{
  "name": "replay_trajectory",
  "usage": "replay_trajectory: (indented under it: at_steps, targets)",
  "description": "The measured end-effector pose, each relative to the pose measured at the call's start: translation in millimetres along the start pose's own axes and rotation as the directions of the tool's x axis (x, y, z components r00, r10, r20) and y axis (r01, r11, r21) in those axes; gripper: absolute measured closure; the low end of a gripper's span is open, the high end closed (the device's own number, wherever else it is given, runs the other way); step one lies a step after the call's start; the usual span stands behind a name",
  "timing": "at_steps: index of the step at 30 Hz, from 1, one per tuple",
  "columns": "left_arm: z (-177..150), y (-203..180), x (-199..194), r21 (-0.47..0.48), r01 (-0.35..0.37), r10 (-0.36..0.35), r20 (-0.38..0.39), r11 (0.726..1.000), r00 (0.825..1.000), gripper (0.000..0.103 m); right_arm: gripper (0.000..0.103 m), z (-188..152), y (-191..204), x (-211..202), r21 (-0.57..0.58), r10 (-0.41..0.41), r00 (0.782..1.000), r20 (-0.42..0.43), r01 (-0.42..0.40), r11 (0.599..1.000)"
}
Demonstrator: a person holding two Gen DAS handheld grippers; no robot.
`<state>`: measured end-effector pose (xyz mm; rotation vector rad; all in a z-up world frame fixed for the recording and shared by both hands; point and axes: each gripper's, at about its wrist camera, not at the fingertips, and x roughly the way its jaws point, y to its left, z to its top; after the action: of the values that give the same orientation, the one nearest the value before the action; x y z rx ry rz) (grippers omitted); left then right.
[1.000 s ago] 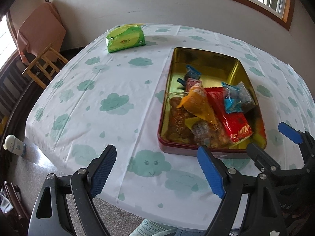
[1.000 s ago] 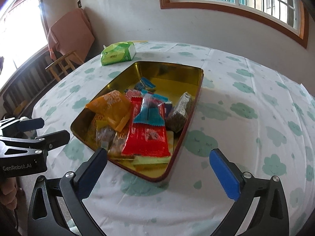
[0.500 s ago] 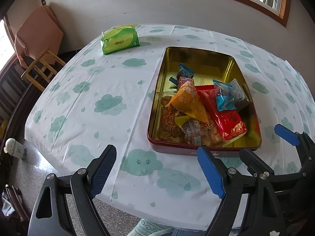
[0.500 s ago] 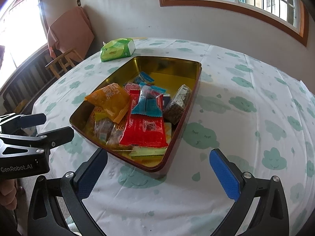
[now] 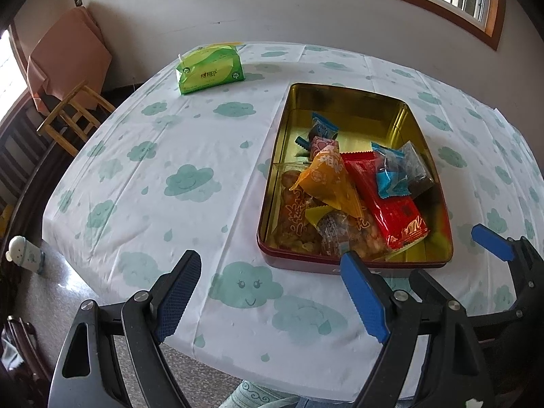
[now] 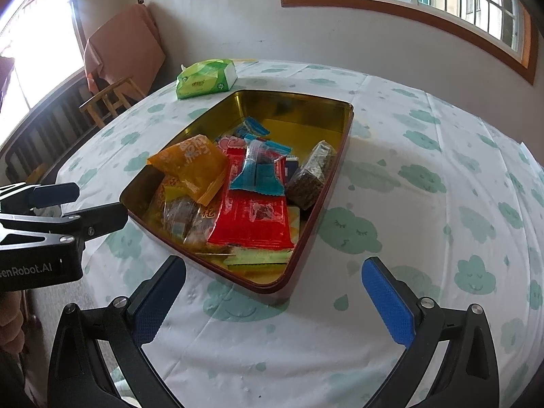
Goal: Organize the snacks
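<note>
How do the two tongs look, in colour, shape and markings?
Both the left tongs and the right tongs have black metal frames with triangular cut-outs and silver screw heads. Each finger ends in a flat blue pad with fine ribbed texture. White lettering marks the left body in the right view.

White walls, a wood-framed window (image 6: 425, 0) (barred), a wooden chair (image 5: 73, 115) beside the table (image 5: 170, 176).

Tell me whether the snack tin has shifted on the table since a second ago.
No. The tin sits the same way relative to the green tissue pack and the cloud prints; only the camera view drifted slightly.
</note>
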<state>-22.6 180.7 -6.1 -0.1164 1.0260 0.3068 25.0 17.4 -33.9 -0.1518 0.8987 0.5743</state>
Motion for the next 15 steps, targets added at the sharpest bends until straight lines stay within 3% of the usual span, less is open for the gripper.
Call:
replay_trajectory:
  at_steps: [15]
  targets:
    - [0.9, -4.9, 1.6, 0.004, 0.007, -0.007, -0.004, 1.0, 1.0, 0.021, 0.0, -1.5, 2.5, 2.3, -0.003, 0.004, 1.0, -0.01, -0.004, 1.0]
